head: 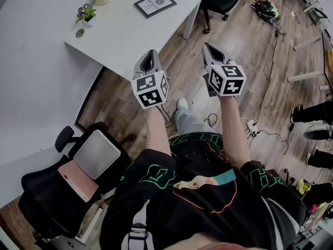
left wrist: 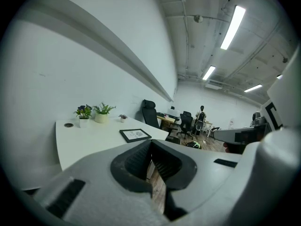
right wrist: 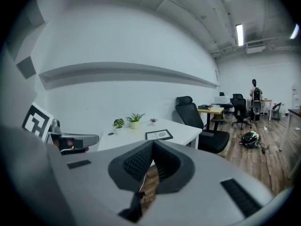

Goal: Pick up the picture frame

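Closing the gap comes first: the black rectangular picture frame (head: 155, 4) looks to lie flat at the far end of the white desk (head: 125, 35), well apart from both grippers. The grey left gripper (head: 148, 62) and grey right gripper (head: 212, 54) are each shut tight on nothing, so I'd step in, open one up, and slide a jaw under a frame edge.

There are two claws (head: 152, 52) (head: 207, 46), one table (head: 130, 35), one picture frame (head: 155, 3), three potted plants (left wrist: 83, 111) (left wrist: 102, 112) (left wrist: 123, 117).
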Demonstrator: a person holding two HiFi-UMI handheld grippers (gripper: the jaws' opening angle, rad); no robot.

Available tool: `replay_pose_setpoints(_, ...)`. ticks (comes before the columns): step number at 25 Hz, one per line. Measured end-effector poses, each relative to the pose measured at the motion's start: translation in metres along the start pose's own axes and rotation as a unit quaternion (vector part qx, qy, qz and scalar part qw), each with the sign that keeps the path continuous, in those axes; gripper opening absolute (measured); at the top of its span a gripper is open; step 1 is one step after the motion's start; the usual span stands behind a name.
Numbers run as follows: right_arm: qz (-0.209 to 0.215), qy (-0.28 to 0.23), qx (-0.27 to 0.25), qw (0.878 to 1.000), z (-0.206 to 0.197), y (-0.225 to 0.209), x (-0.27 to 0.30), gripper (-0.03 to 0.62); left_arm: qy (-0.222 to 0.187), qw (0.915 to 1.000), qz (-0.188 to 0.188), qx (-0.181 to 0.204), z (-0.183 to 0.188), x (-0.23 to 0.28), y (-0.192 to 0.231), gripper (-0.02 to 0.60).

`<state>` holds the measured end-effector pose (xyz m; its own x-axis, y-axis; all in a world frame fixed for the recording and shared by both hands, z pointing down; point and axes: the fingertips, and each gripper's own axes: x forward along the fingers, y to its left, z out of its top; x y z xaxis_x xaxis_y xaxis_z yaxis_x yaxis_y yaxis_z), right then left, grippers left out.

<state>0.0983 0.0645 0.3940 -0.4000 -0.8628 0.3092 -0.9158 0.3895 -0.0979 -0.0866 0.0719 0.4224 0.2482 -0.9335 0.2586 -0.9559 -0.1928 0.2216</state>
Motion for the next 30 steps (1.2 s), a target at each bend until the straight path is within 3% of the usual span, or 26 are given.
replay_pose_setpoints(9,0.015,0.014,0.035,0.999,0.003,-0.057,0.061,0.005,0.020,0.9996,0.019,0.005,-0.002,0.069,-0.005,0.005)
replay_pose_setpoints(16,0.055,0.017,0.058,0.997,0.008,-0.067,0.119,0.005,0.039,0.9977,0.051,0.022,0.007,0.106,0.012,0.005)
replay_pose_setpoints(21,0.059,0.009,0.072,0.996,0.024,-0.089,0.143,0.005,0.036,0.9966,0.070,0.026,0.021,0.125,0.019,0.005)
replay_pose_setpoints(30,0.095,0.008,0.051,0.994,0.035,-0.081,0.167,0.005,0.025,0.9954,0.090,0.019,0.028,0.137,0.026,0.005)
